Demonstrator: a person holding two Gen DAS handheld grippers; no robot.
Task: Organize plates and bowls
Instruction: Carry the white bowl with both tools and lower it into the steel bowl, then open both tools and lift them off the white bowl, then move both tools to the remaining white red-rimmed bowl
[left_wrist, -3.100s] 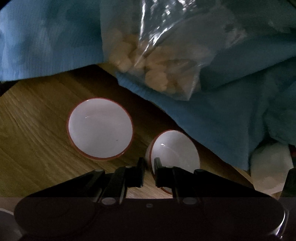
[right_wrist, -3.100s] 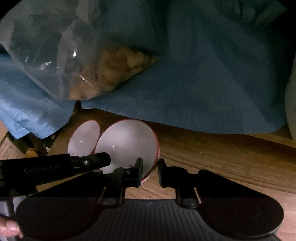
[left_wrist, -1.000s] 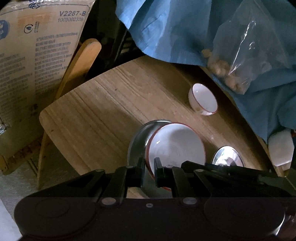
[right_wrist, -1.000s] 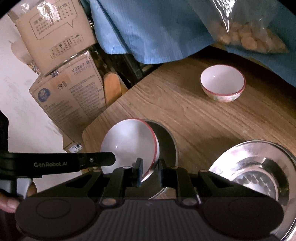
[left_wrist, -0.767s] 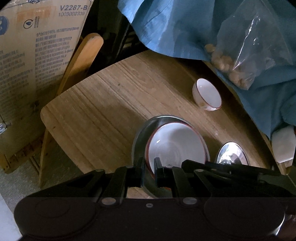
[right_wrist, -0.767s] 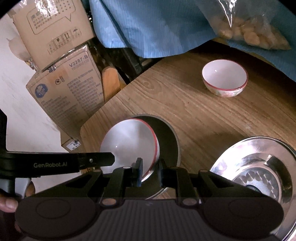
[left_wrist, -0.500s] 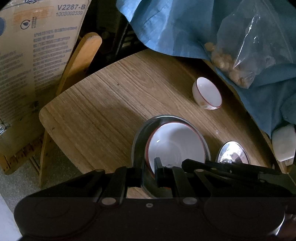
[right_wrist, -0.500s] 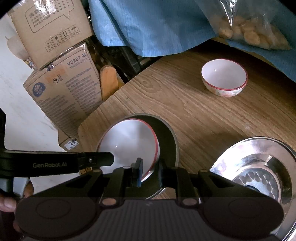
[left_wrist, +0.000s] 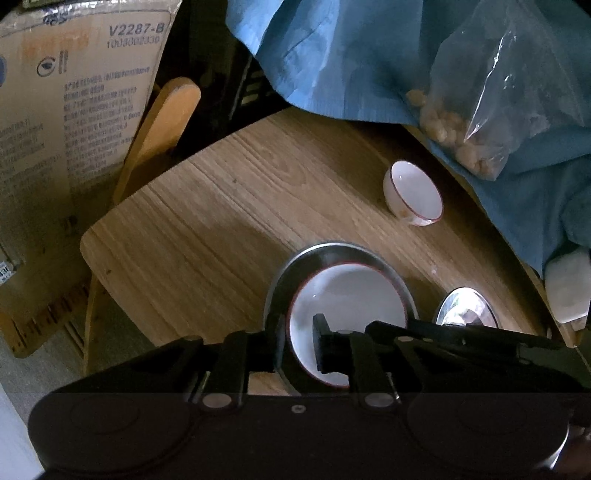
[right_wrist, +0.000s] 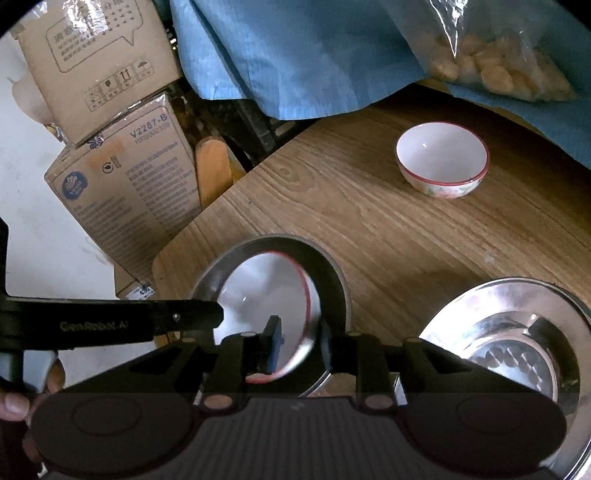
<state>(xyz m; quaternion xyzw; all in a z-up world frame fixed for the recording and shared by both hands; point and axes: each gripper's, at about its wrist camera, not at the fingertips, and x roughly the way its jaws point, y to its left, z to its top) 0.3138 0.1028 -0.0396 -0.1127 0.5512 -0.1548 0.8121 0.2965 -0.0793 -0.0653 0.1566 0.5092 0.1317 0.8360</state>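
A white bowl with a red rim sits inside a steel plate near the table's front edge. My left gripper is open, its fingers either side of that bowl's near rim. My right gripper is open too, straddling the bowl's rim on its right side. A second red-rimmed bowl stands alone farther back. Another steel plate lies at the right.
The wooden table ends at a rounded corner on the left. Blue cloth and a clear bag of pale lumps hang over the back. Cardboard boxes and a wooden chair back stand beyond the left edge.
Both grippers carried the bowl from the back of the table down into the steel plate. Both sets of jaws have now opened, leaving the bowl resting in the plate.
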